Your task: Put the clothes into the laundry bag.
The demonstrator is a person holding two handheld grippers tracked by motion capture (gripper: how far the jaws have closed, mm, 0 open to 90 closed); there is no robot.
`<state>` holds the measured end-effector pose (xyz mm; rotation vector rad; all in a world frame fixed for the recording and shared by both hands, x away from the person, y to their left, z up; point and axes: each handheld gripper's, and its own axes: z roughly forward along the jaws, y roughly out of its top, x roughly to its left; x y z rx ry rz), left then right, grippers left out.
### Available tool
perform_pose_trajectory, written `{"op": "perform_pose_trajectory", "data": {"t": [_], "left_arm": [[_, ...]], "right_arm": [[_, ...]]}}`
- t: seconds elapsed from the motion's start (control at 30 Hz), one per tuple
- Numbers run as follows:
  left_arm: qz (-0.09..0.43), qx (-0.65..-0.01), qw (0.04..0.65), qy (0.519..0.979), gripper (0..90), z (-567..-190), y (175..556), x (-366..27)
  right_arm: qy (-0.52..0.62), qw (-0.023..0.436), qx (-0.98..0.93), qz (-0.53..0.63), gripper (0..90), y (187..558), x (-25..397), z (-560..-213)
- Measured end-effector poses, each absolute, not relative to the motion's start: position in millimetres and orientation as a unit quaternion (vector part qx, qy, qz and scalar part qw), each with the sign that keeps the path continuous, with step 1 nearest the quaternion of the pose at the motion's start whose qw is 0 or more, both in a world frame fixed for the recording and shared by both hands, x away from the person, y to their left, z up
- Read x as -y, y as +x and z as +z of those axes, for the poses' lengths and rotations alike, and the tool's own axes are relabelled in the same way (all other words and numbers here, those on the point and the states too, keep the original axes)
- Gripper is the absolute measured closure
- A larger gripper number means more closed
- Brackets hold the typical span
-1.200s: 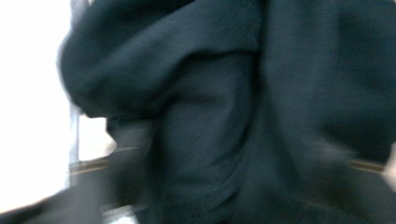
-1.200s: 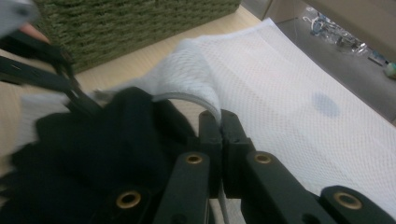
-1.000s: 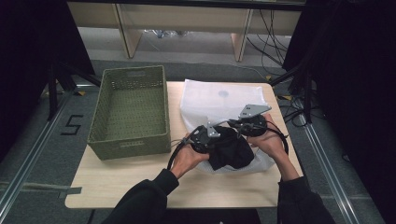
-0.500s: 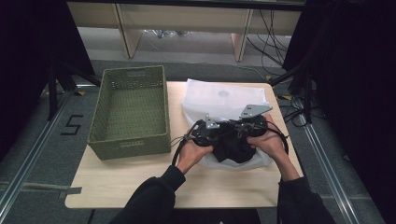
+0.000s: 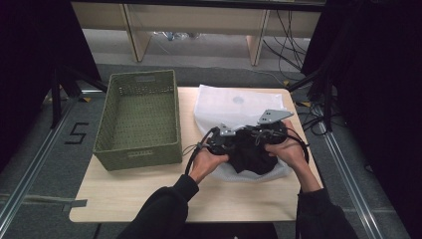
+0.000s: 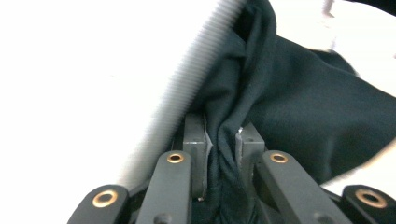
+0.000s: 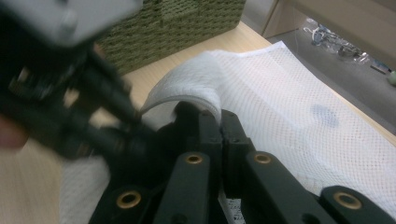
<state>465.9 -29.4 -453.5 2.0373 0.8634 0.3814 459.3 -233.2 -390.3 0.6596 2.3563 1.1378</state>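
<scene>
Person at bench w/ two tools, both on a black garment [image 5: 251, 154] lying over a white mesh laundry bag [image 5: 234, 104], right of a green basket [image 5: 139, 117]. Left tool [image 6: 223, 140] pinches bunched black cloth. Right tool [image 7: 219, 123] is clamped on the bag's white rim. Best approach, probably: hold rim up, feed cloth in slowly.

A pale wooden desk [image 5: 124, 194] carries a green basket [image 5: 138, 119] on its left and a white mesh bag [image 5: 234, 104] lying flat just beside it.
</scene>
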Motion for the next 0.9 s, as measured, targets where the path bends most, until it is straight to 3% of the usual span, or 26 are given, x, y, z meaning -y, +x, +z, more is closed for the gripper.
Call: {"op": "perform_pose_trajectory", "data": {"t": [0.13,0.27,0.43,0.63,0.83,0.87,0.9], "left_arm": [[0.149,-0.362,0.42,0.819,75.3,-455,470,24],[0.138,-0.369,0.421,0.817,51.0,-455,463,22],[0.156,-0.353,0.403,0.83,33.7,-445,435,12],[0.138,-0.326,0.376,0.856,28.8,-461,412,21],[0.133,-0.326,0.356,0.866,26.0,-489,430,33],[0.13,-0.33,0.358,0.864,27.2,-493,436,35],[0.139,-0.332,0.359,0.861,36.5,-494,439,36]], "right_arm": [[0.244,0.219,-0.852,0.408,90.0,458,235,-390],[0.244,0.21,-0.857,0.402,90.0,461,236,-397],[0.258,0.207,-0.854,0.403,90.0,460,243,-398],[0.25,0.213,-0.856,0.399,90.0,459,240,-398],[0.255,0.202,-0.857,0.399,90.0,457,240,-401],[0.245,0.205,-0.86,0.398,90.0,458,240,-401],[0.25,0.21,-0.858,0.397,90.0,456,241,-401]]}}
